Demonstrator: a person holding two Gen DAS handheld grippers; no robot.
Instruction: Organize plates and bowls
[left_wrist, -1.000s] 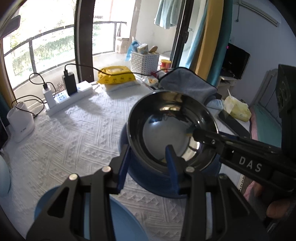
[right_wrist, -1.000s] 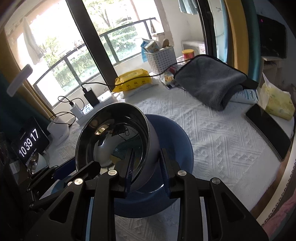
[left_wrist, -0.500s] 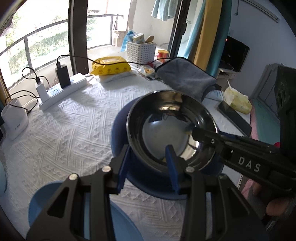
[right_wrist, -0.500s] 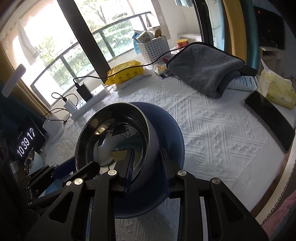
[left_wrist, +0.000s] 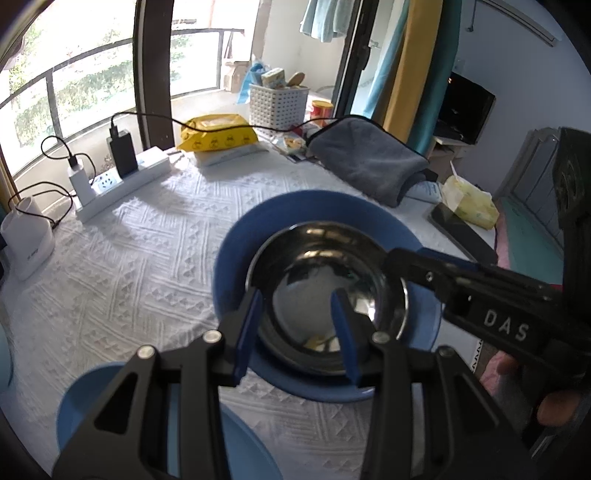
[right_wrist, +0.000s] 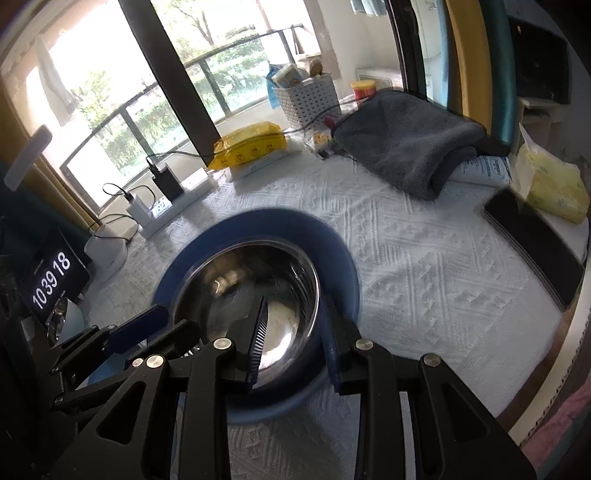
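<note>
A shiny steel bowl (left_wrist: 325, 273) (right_wrist: 236, 280) sits inside a larger blue bowl (left_wrist: 255, 236) (right_wrist: 332, 243) on the white tablecloth. My right gripper (right_wrist: 291, 332) straddles the steel bowl's near rim, one finger inside and one outside; its jaws have spread and the rim stands loose between them. It also shows in the left wrist view (left_wrist: 406, 262) reaching in from the right. My left gripper (left_wrist: 297, 314) is open, its fingers straddling the steel bowl's near rim without pinching it. A blue plate (left_wrist: 236, 443) lies under the left gripper.
At the back are a power strip with chargers (left_wrist: 122, 177), a yellow wipes pack (left_wrist: 218, 136), a white basket (left_wrist: 277, 103) and a folded grey towel (left_wrist: 369, 158). A phone (right_wrist: 535, 243) and yellow tissue pack (right_wrist: 554, 184) lie at the right edge. A clock (right_wrist: 51, 280) stands left.
The steel bowl has come down from a tilted, lifted hold and now rests level inside the blue bowl. The right gripper's jaws have opened off its rim.
</note>
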